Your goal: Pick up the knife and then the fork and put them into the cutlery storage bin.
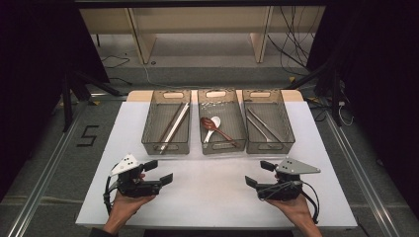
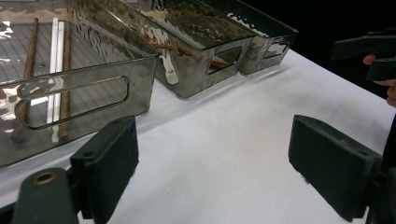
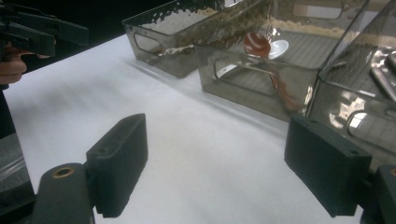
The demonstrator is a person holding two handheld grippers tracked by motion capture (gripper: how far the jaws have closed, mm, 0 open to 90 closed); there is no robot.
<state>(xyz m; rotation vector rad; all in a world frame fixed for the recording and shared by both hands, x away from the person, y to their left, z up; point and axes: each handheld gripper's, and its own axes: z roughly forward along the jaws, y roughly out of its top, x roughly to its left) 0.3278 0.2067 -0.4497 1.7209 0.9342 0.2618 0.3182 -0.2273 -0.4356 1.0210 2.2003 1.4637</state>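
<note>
Nearest to the person, both claws rest low over the bare front part of the white desk (image 1: pixel 212 197), each one held in a hand. The left claw (image 1: pixel 159 172) has its two black jaws wide apart and nothing is between them; in the left gripper view only white desk surface lies in the gap. The right claw (image 1: pixel 260 174) is the same: jaws spread wide, holding nothing. The two claws point toward each other and are well apart, with free desk between them.

Beyond the claws, three smoky transparent bins stand side by side in a row across the desk, nearly touching one another. Each has a slot handle cut in its short wall. No thing stands between the claws and the bins.

The left bin (image 1: pixel 149 129) is the one closest to the left claw. In it lie chopsticks (image 1: pixel 174 124), some dark brown and some pale, lengthwise and close together on the ribbed floor. The middle bin (image 1: pixel 242 129) holds a dark red-brown spoon (image 1: pixel 213 126) and a white spoon (image 1: pixel 212 126) that cross each other. The right bin (image 1: pixel 288 126), just beyond the right claw, holds shiny metal cutlery (image 1: pixel 261 126); what kind exactly I cannot tell.
</note>
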